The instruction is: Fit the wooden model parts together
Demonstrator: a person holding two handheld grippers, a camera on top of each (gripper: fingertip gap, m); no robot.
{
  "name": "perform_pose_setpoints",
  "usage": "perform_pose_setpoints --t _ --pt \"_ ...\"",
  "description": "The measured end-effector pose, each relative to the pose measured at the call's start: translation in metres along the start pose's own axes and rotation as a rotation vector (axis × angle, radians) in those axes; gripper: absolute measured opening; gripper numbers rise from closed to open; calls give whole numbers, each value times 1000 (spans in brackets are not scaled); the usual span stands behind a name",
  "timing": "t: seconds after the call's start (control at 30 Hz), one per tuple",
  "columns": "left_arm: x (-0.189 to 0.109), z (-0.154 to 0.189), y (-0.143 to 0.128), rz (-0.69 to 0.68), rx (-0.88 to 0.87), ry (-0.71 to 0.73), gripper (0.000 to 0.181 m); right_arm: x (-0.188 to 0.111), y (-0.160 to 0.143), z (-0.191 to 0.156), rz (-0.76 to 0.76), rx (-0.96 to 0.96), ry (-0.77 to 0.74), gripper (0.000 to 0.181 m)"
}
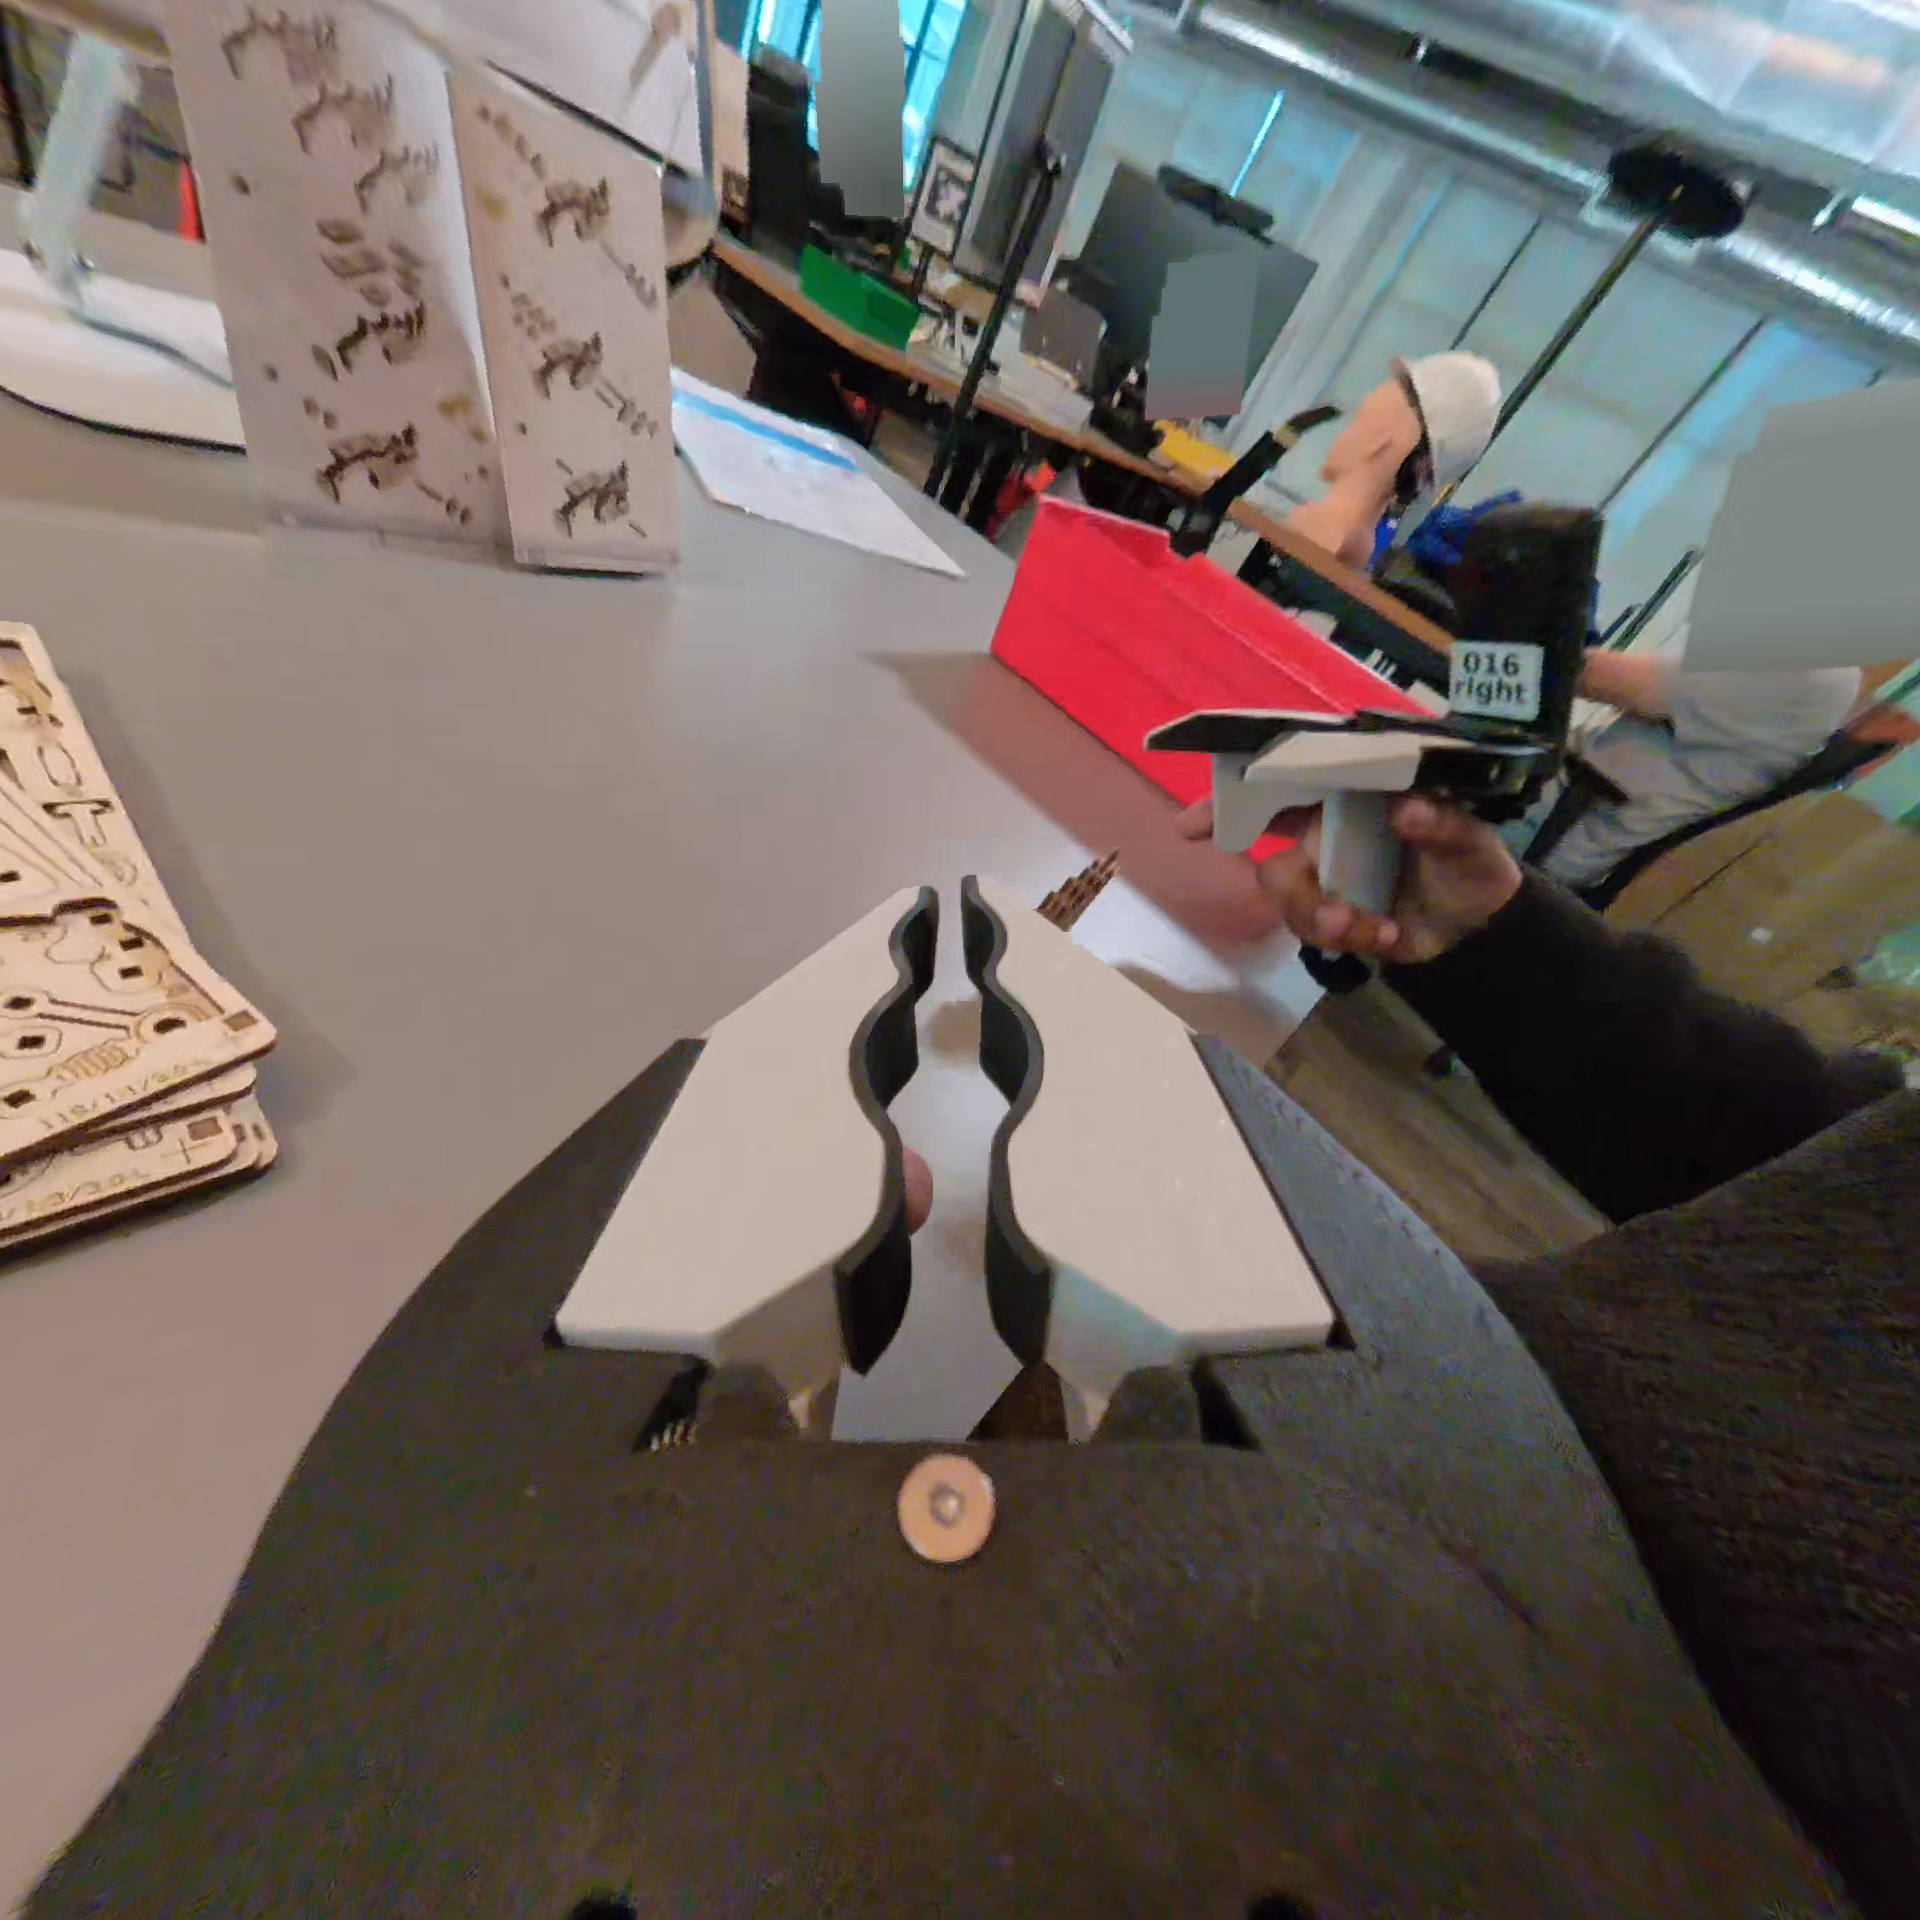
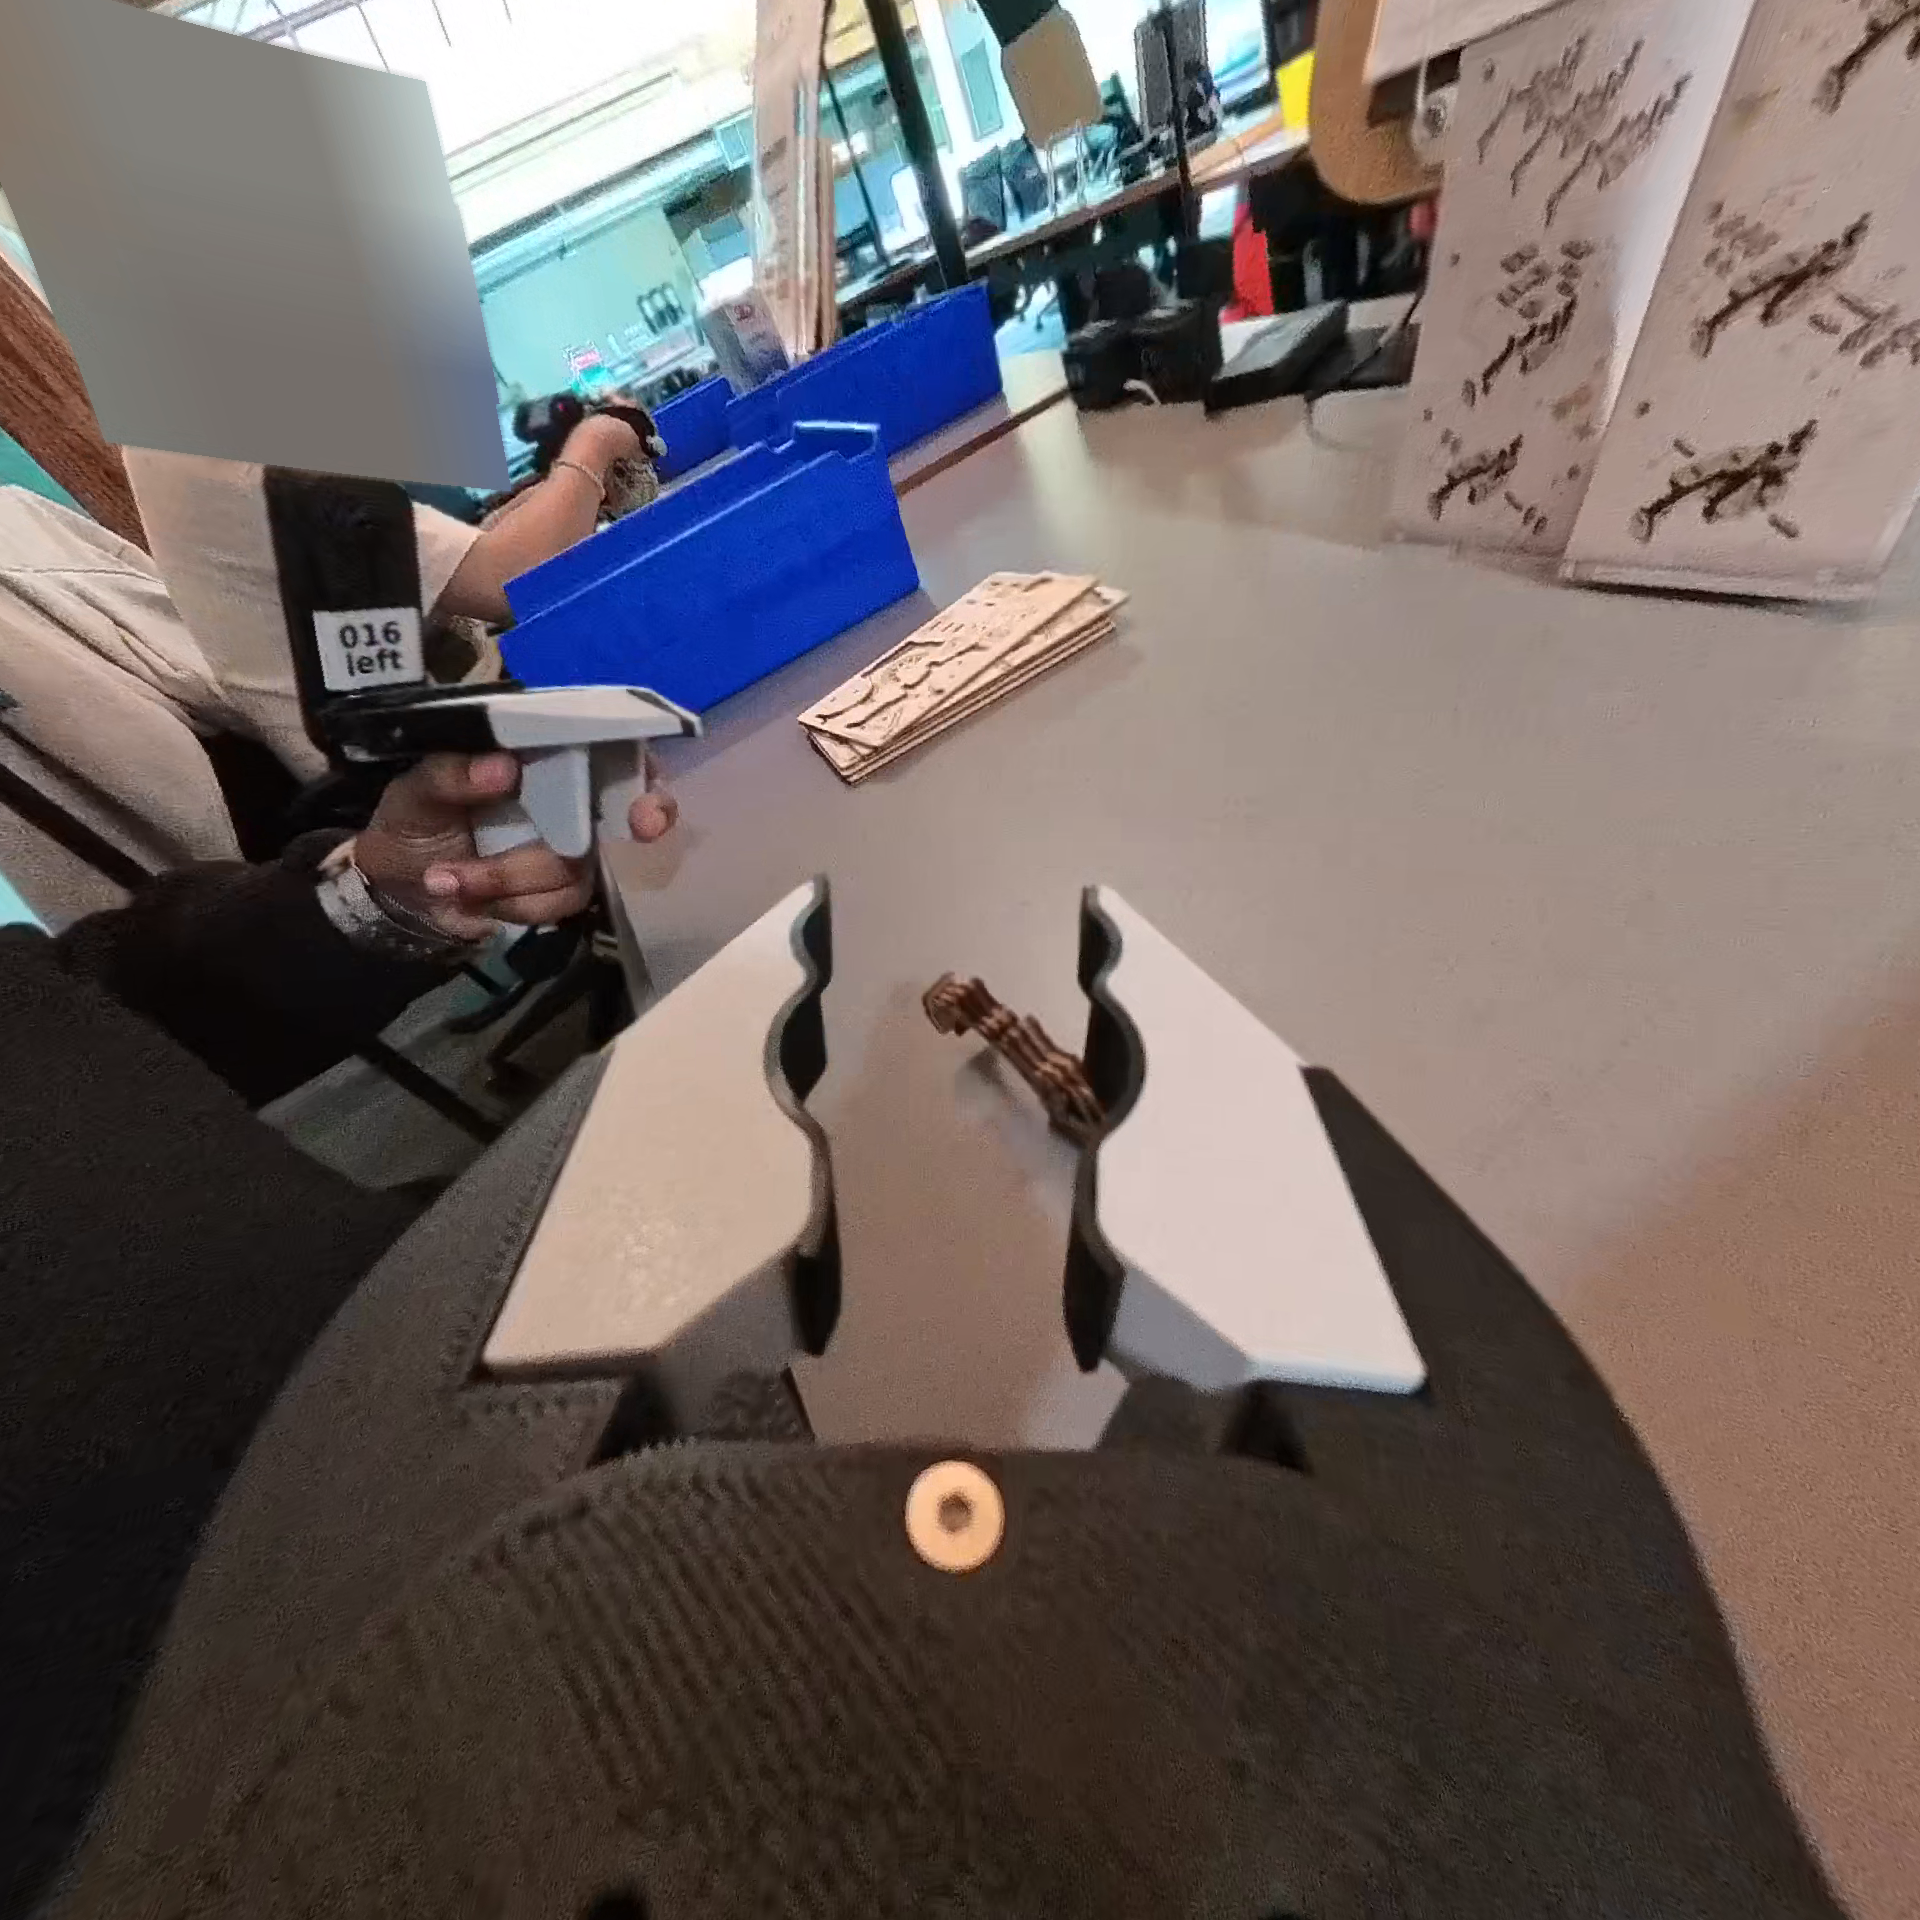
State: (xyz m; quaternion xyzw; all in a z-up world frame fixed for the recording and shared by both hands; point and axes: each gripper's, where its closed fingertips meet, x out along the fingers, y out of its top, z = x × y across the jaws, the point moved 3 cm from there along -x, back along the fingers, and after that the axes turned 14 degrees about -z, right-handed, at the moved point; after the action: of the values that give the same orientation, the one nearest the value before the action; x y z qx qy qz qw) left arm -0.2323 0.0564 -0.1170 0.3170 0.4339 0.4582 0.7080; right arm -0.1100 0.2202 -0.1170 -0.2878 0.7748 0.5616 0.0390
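Right wrist view: wide-open right tongs (image 2: 956, 904) half hide wooden part (image 2: 1013, 1039); left tongs (image 1: 948, 899) nearly closed, empty.

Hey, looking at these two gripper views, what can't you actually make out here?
- Small wooden part, right wrist view: blurred, its near end hidden behind the right gripper finger.
- Same part, left wrist view: only a tip shows past the left gripper.
- Wooden sheets, left wrist view: cut off by the left edge.
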Motion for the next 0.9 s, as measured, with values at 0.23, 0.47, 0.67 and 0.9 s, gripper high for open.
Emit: perform_pose_setpoints --t 0.23,0.47,0.67,0.9 --pt "33 13 -17 -103 83 50 9 15 -24 -21 -90 -162 -138 43" --pt "45 15 -21 -140 135 84 19 6 -28 -31 -57 -247 -275 42" --pt "52 11 -25 -178 47 37 52 0 -44 1 -168 -179 -340 51" --pt "42 11 -20 -150 91 32 58 8 -62 15 -296 -116 -297 58"
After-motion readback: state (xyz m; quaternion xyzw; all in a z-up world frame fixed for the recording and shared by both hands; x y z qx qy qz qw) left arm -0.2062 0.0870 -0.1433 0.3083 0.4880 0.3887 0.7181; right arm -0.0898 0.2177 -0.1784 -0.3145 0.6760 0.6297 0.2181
